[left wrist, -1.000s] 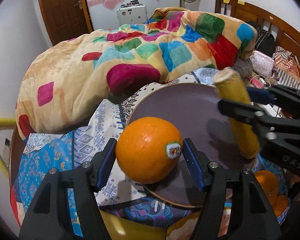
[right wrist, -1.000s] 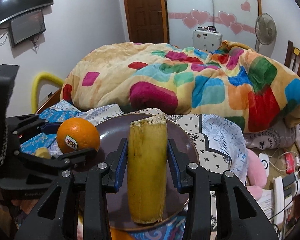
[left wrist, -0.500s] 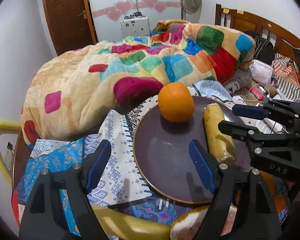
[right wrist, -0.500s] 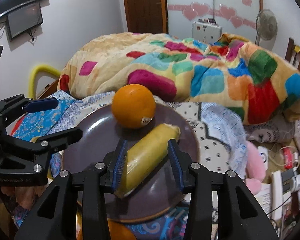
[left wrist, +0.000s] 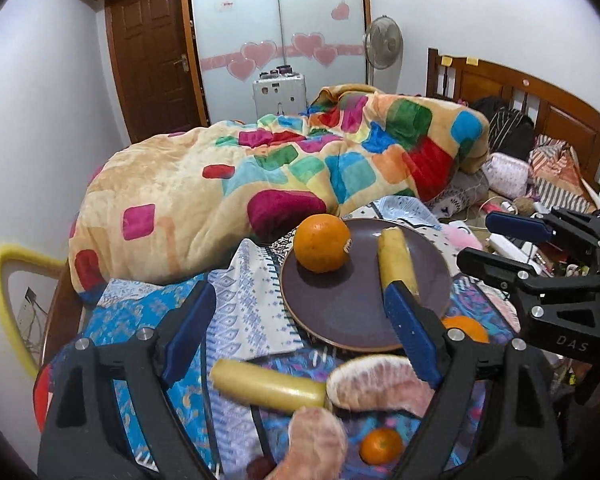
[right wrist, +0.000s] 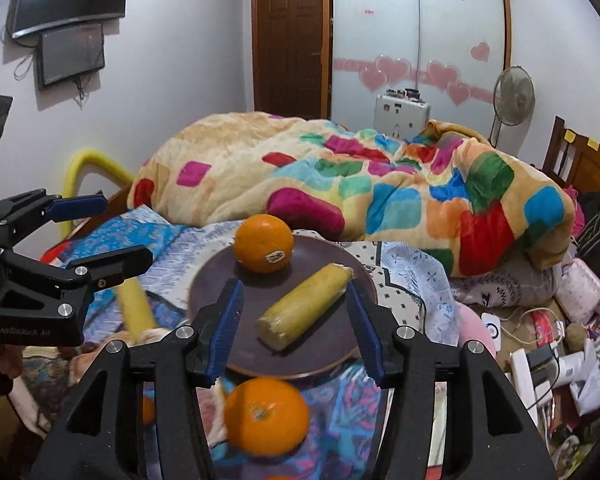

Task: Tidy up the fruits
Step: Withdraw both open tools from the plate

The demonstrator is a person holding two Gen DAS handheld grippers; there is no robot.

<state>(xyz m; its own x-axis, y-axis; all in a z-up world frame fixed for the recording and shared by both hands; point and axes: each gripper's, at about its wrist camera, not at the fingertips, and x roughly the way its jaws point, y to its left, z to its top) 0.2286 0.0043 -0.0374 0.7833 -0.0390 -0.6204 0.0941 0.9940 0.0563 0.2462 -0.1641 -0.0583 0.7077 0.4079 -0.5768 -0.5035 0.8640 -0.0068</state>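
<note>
Left wrist view: left gripper (left wrist: 300, 328) spread wide, jaws just been opening, nothing gripped. Ahead of its fingers, dark plate (left wrist: 340, 312) carrying stickered orange (left wrist: 321, 242) at the far left and yellow banana piece (left wrist: 396, 262) to the right. Under the fingers, on the patterned cloth (left wrist: 244, 312): second banana piece (left wrist: 268, 388), peeled citrus segments (left wrist: 376, 384), small orange (left wrist: 381, 445).

Right wrist view: right gripper (right wrist: 296, 328) parted, jaws just been opening, clear of the banana piece lying between and beyond the tips. Another orange (right wrist: 266, 416) sits below, off the plate.
</note>
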